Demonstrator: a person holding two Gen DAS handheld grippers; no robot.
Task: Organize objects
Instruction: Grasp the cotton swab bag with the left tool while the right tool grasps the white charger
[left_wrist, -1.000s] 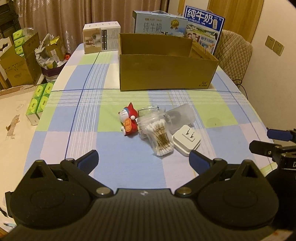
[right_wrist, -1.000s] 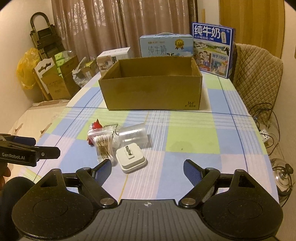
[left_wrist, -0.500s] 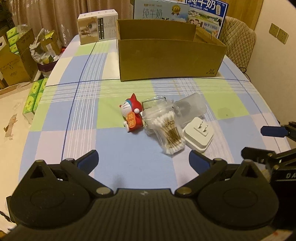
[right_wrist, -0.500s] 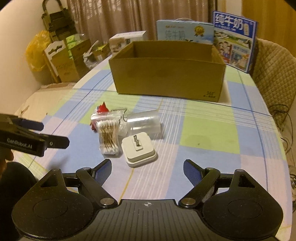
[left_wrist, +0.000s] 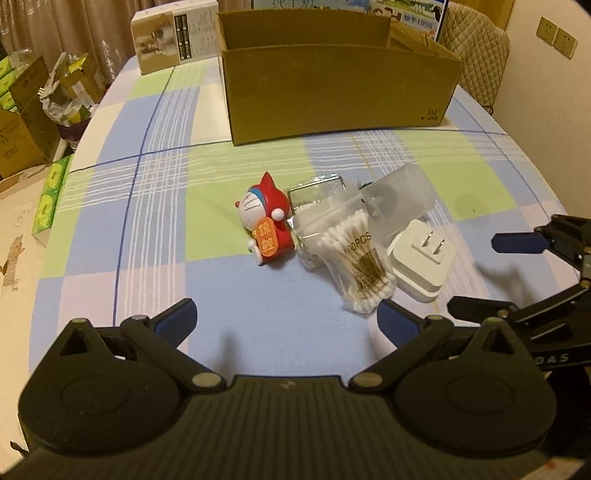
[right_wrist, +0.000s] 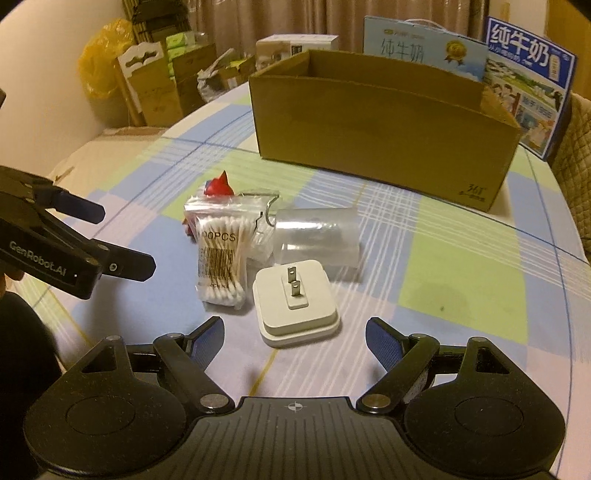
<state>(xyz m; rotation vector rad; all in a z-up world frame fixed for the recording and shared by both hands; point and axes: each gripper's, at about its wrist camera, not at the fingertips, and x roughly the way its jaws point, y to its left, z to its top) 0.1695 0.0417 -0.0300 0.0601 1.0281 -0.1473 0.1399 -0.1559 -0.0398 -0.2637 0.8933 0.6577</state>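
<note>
A small pile lies mid-table: a red and blue cat figurine (left_wrist: 266, 225), a bag of cotton swabs (left_wrist: 356, 254) (right_wrist: 221, 254), a clear plastic cup on its side (right_wrist: 317, 236) (left_wrist: 400, 192), a small clear jar with a wire clasp (left_wrist: 314, 195), and a white plug adapter (right_wrist: 295, 302) (left_wrist: 423, 254), prongs up. My right gripper (right_wrist: 294, 341) is open, just short of the adapter. My left gripper (left_wrist: 286, 321) is open and empty, in front of the figurine and swabs. Each gripper shows at the edge of the other's view.
An open brown cardboard box (right_wrist: 380, 122) (left_wrist: 332, 77) stands behind the pile. Milk cartons (right_wrist: 528, 92) and a white box (left_wrist: 173, 40) sit at the table's far end. Cardboard boxes and bags (right_wrist: 155, 81) crowd the floor at left. A quilted chair (left_wrist: 476, 55) stands at the right.
Both grippers have come down and forward toward the pile, so the objects look larger. Both stay open. Nothing on the table has moved.
</note>
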